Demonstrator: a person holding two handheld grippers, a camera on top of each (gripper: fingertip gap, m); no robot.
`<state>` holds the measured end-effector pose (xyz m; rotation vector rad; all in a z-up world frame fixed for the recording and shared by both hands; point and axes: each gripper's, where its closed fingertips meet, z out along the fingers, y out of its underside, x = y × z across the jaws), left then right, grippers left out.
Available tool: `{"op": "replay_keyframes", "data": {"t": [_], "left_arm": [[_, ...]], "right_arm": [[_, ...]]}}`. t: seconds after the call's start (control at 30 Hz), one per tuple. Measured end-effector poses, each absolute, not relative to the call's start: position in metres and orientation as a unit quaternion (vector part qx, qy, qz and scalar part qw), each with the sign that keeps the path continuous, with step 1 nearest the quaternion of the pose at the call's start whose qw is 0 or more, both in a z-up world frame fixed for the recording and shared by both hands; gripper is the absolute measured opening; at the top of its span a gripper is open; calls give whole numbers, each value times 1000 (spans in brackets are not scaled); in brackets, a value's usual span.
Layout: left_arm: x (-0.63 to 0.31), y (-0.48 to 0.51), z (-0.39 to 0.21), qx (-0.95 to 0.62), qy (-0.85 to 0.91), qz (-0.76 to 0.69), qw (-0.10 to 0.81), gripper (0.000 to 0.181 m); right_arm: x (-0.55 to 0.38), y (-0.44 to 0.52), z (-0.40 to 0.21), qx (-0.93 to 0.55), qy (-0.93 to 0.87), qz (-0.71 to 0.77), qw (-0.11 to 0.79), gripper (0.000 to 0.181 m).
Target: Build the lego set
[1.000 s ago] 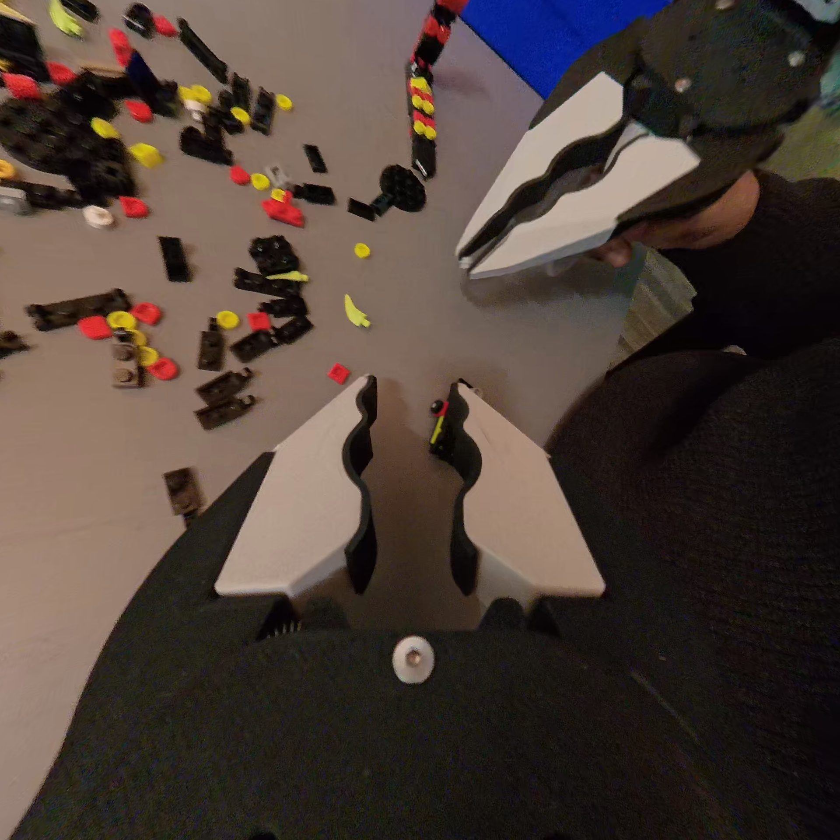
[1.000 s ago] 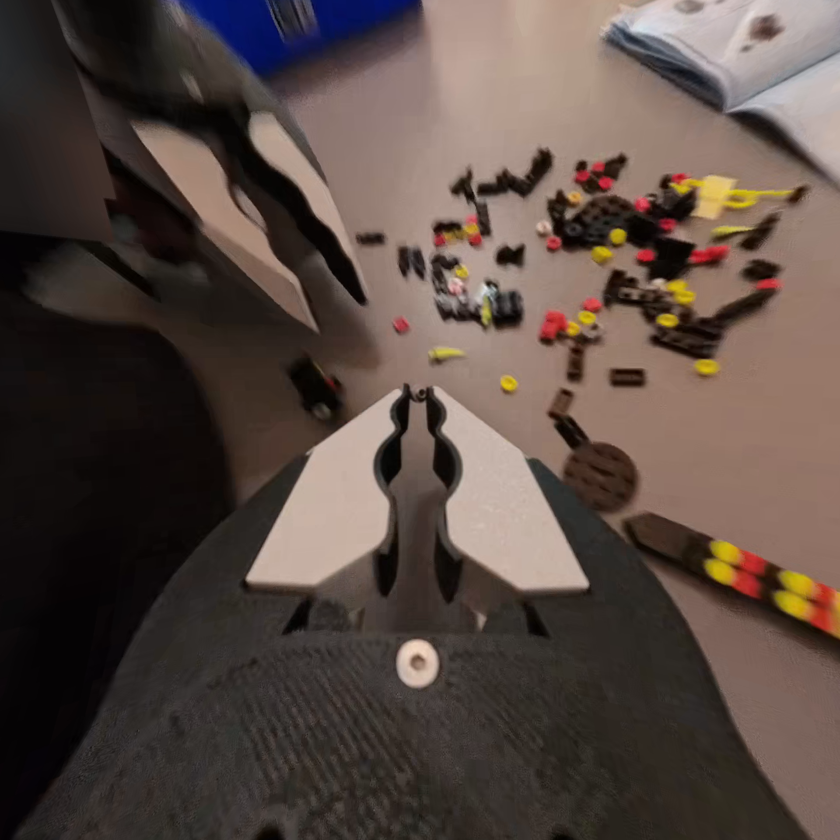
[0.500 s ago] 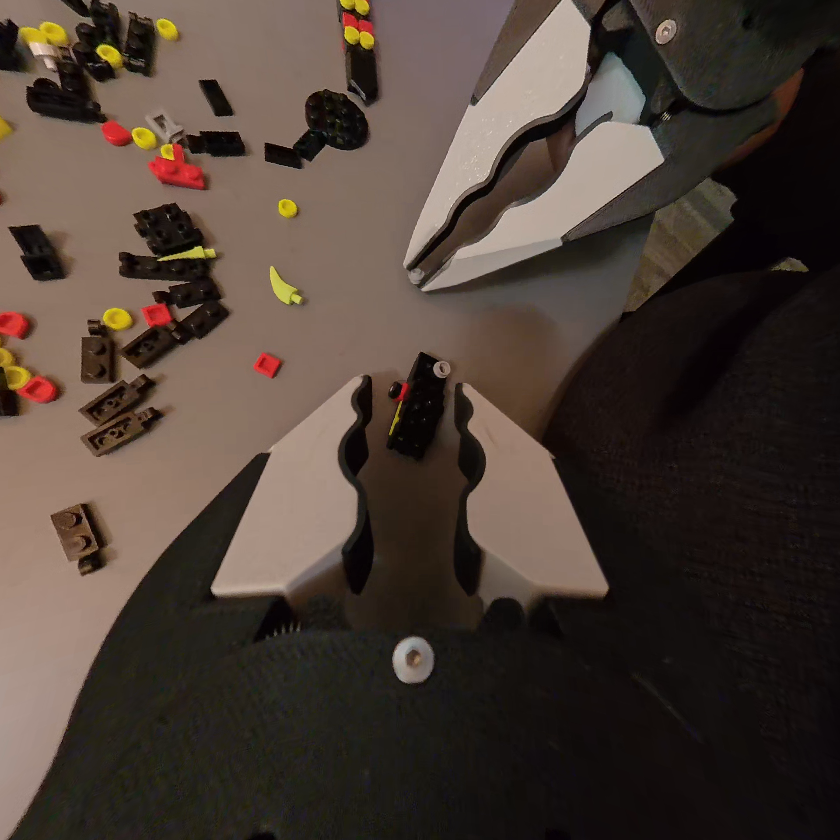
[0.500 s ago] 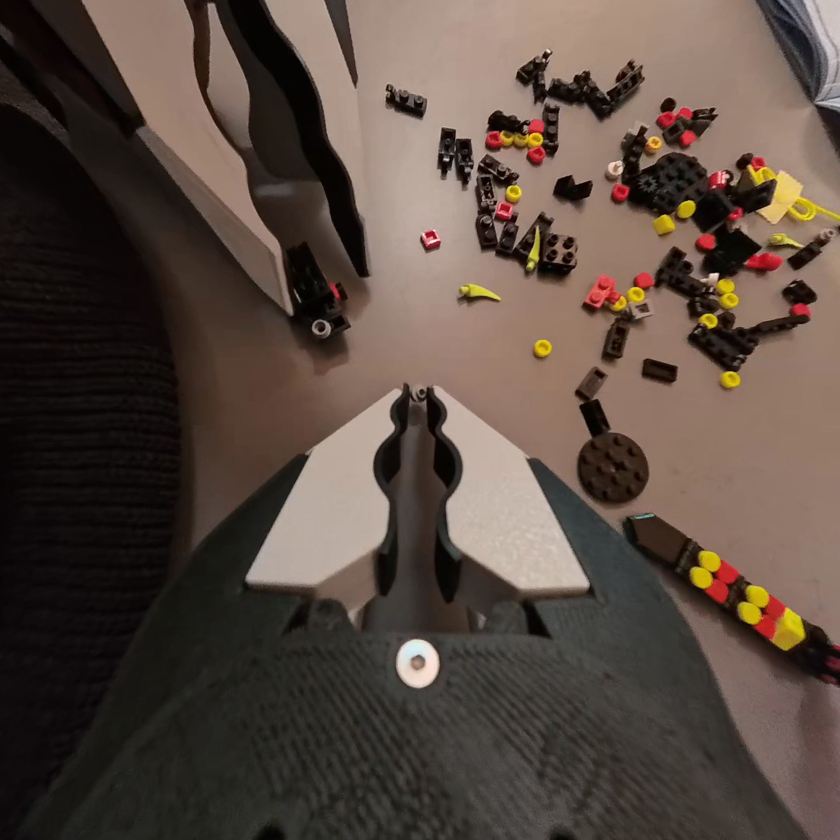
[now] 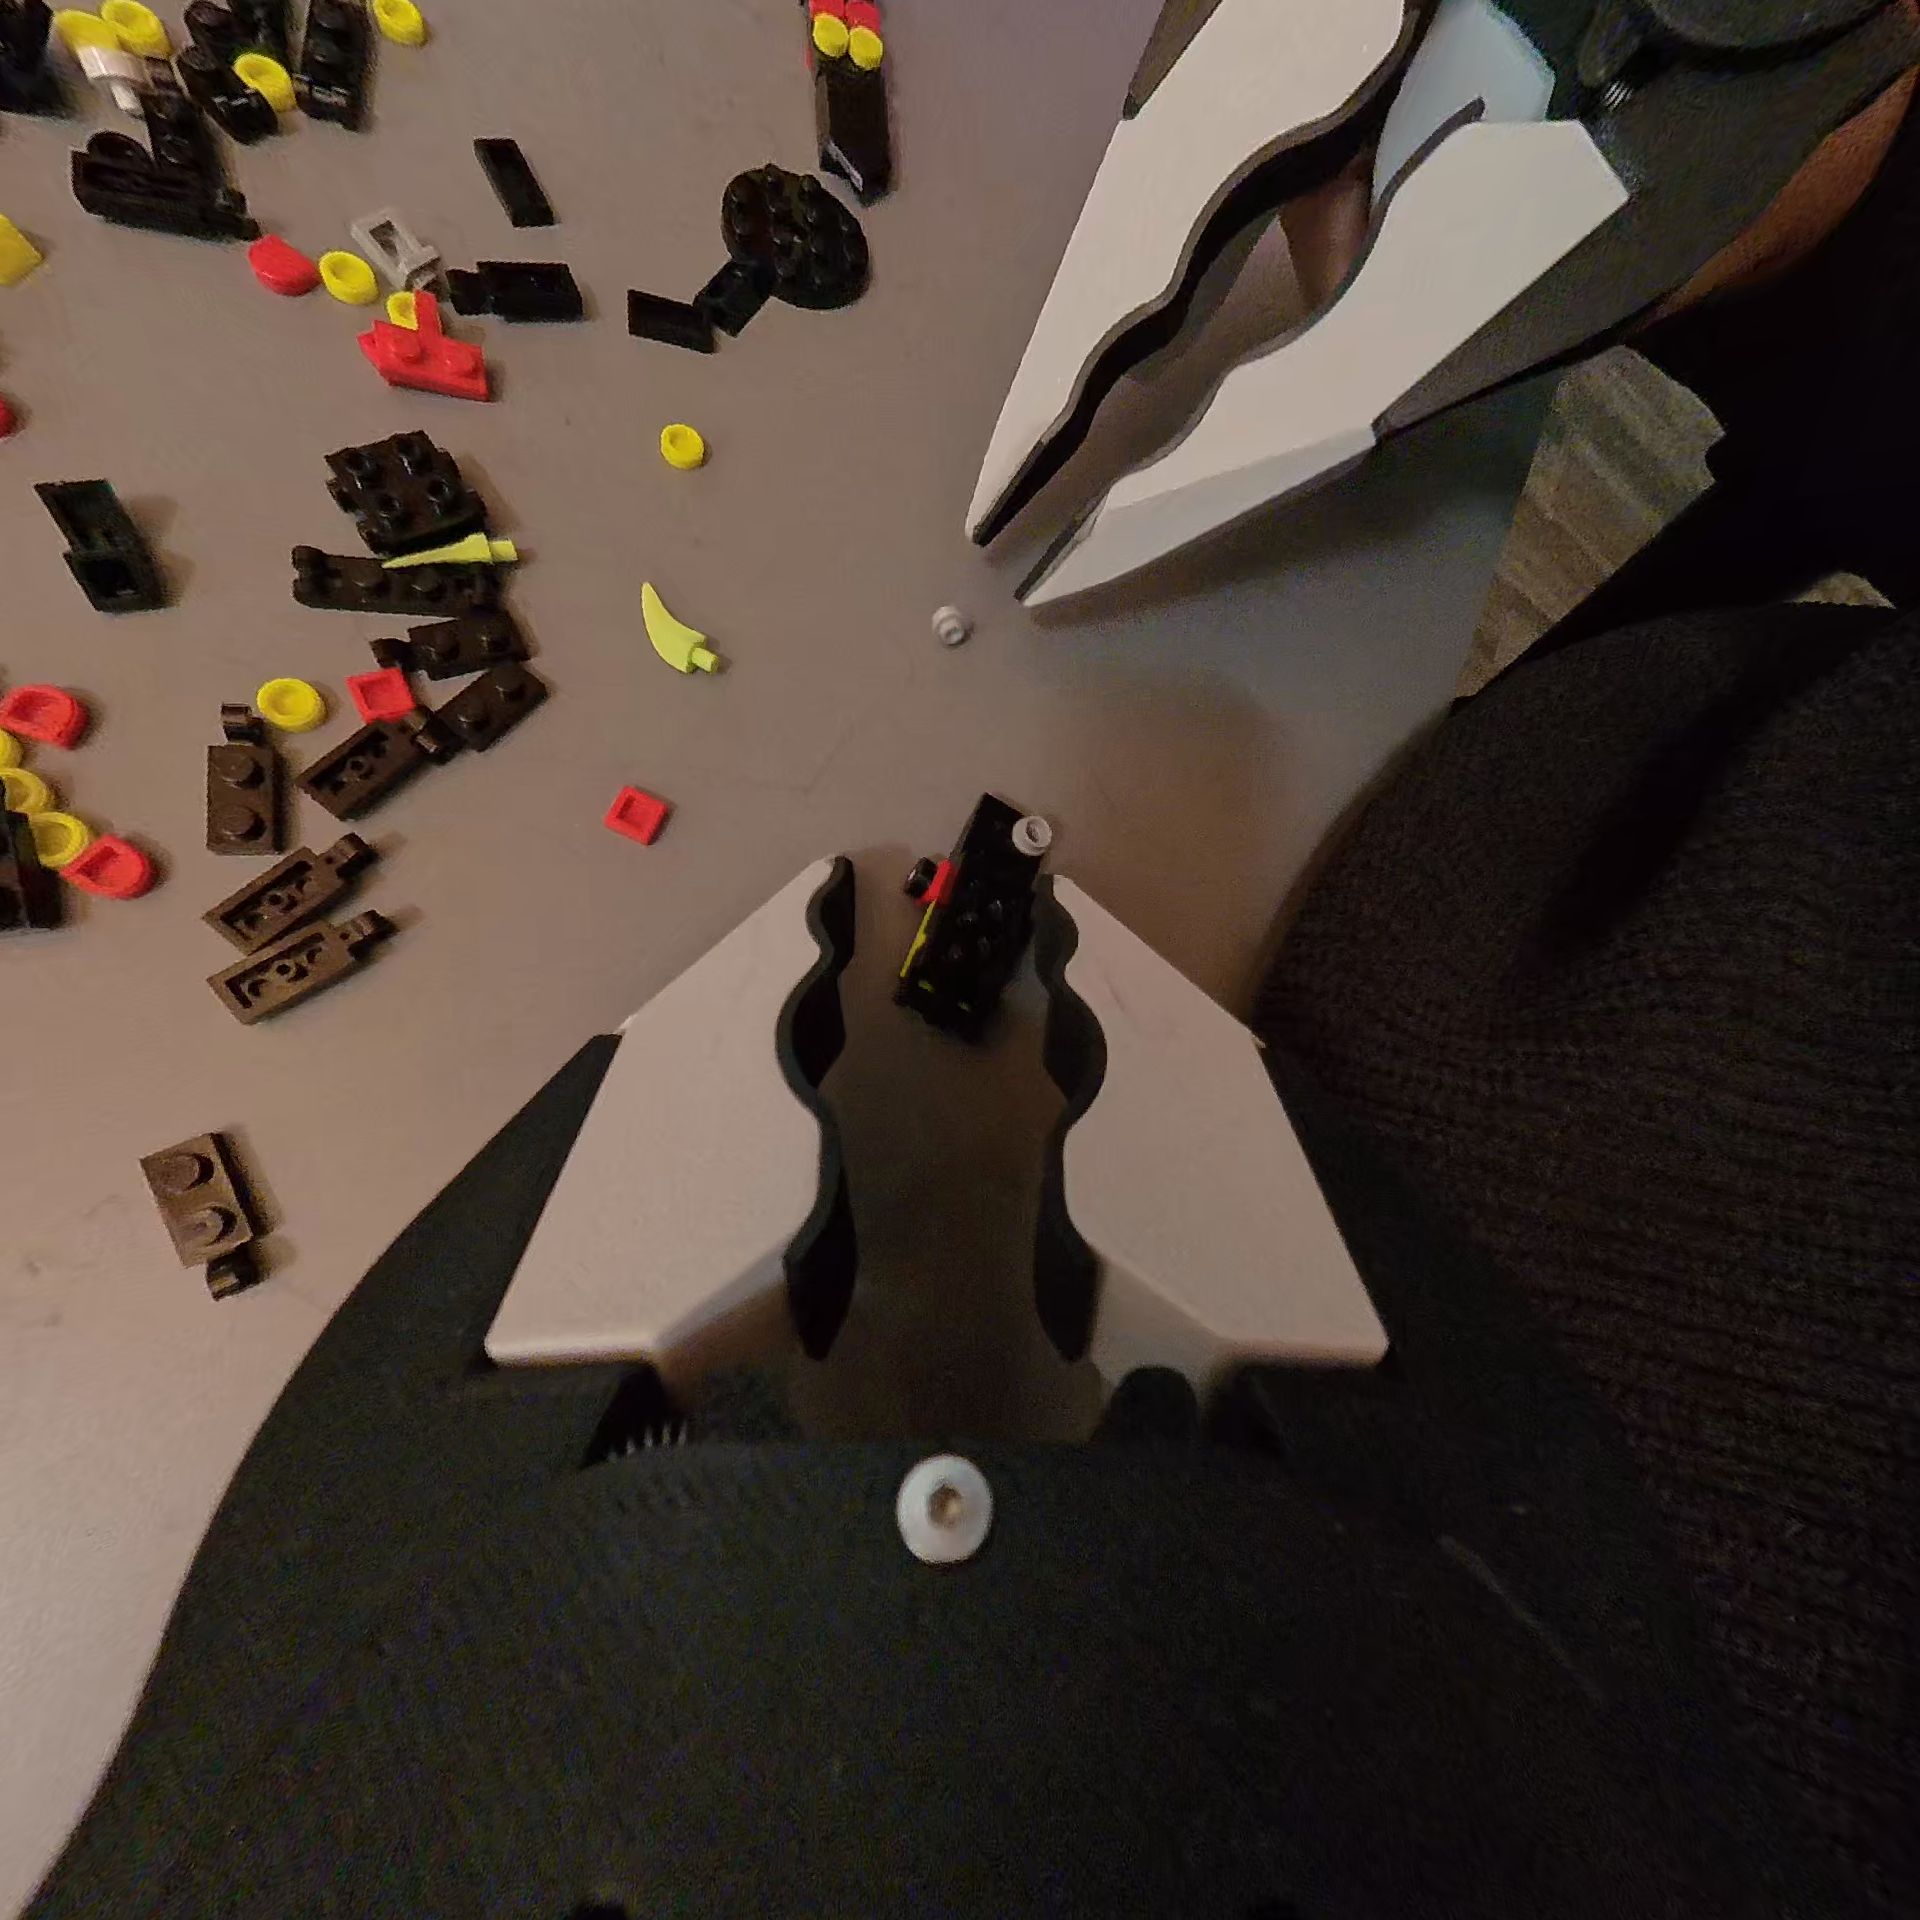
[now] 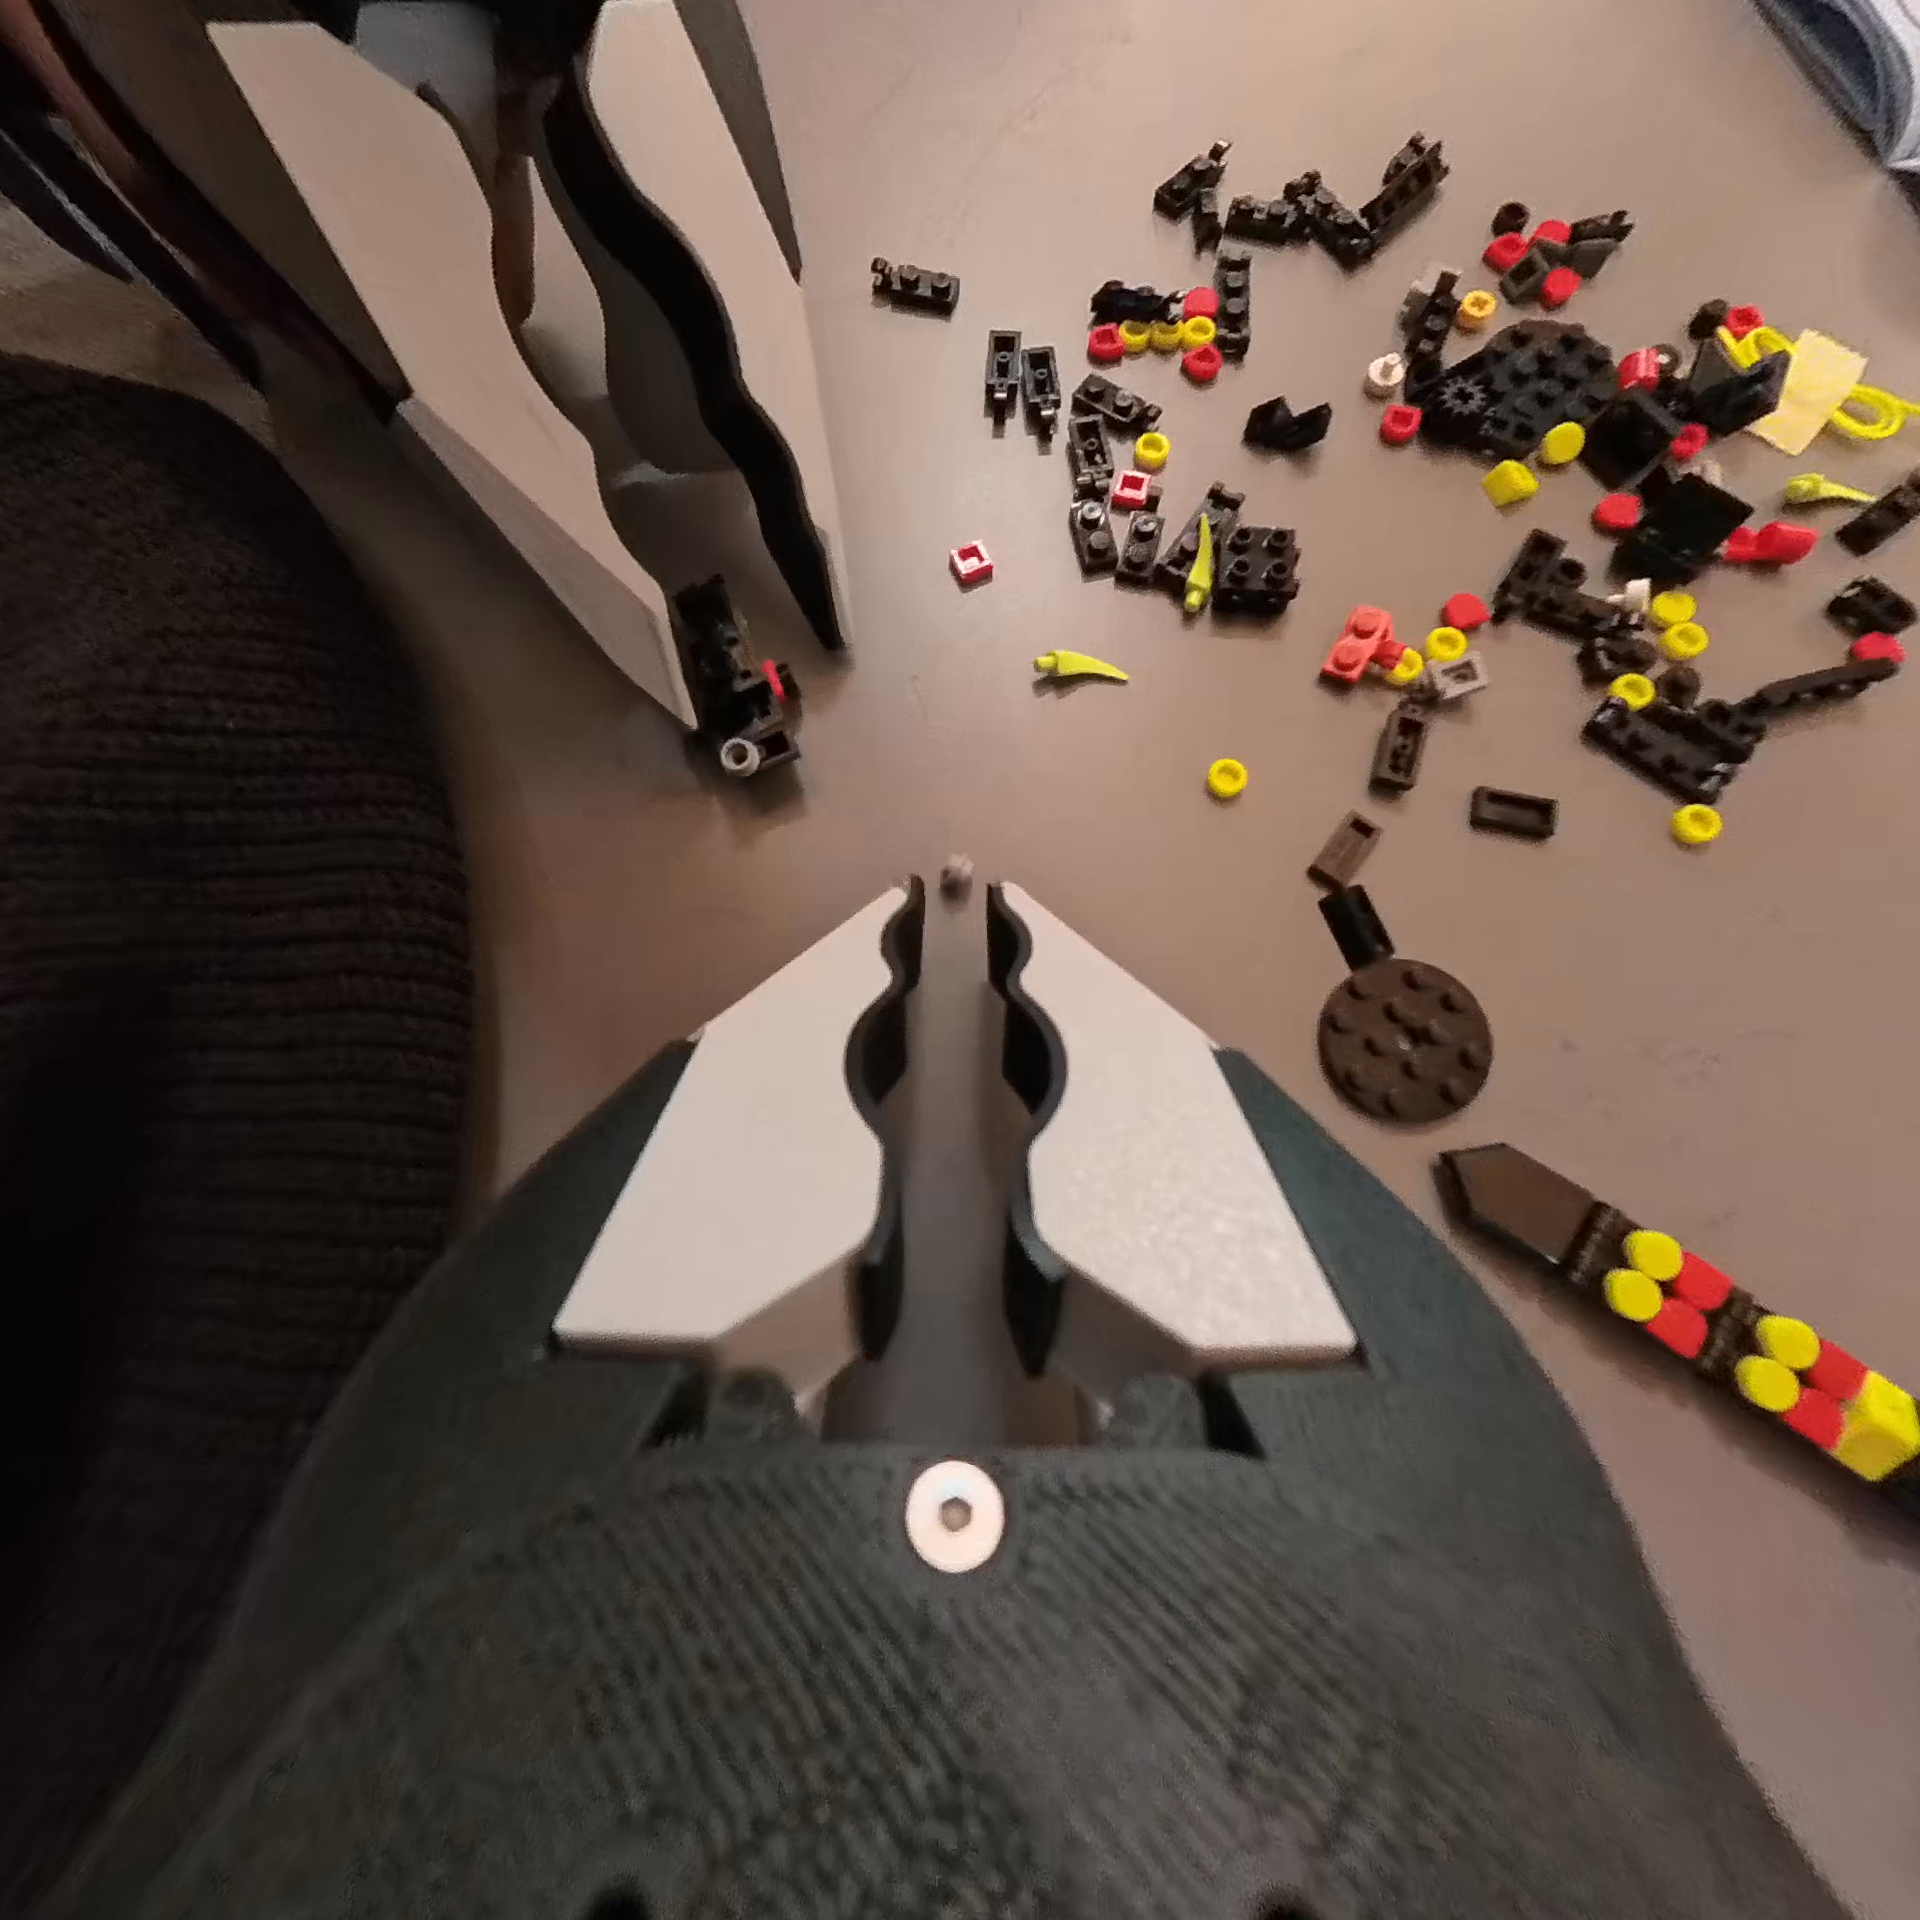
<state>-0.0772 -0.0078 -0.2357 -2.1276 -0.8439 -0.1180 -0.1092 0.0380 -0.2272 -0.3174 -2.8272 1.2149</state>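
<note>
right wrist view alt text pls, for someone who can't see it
The right gripper, jaws slightly apart, points at a tiny grey round stud lying on the brown table just past its tips. Upper left, the left gripper stands open around a small black assembly. Loose black, red and yellow lego pieces are scattered to the right.
</note>
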Motion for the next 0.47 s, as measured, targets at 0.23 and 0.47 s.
{"op": "replay_keyframes", "data": {"t": [0.23, 0.47], "left_arm": [[-77, -7, -236, -845, -336, -51, 413, 33], [-77, -6, -234, -843, -335, -54, 417, 33]], "right_arm": [[-110, 31, -233, -98, -919, 380, 39, 10], [-119, 25, -241, -128, -920, 369, 39, 13]]}}
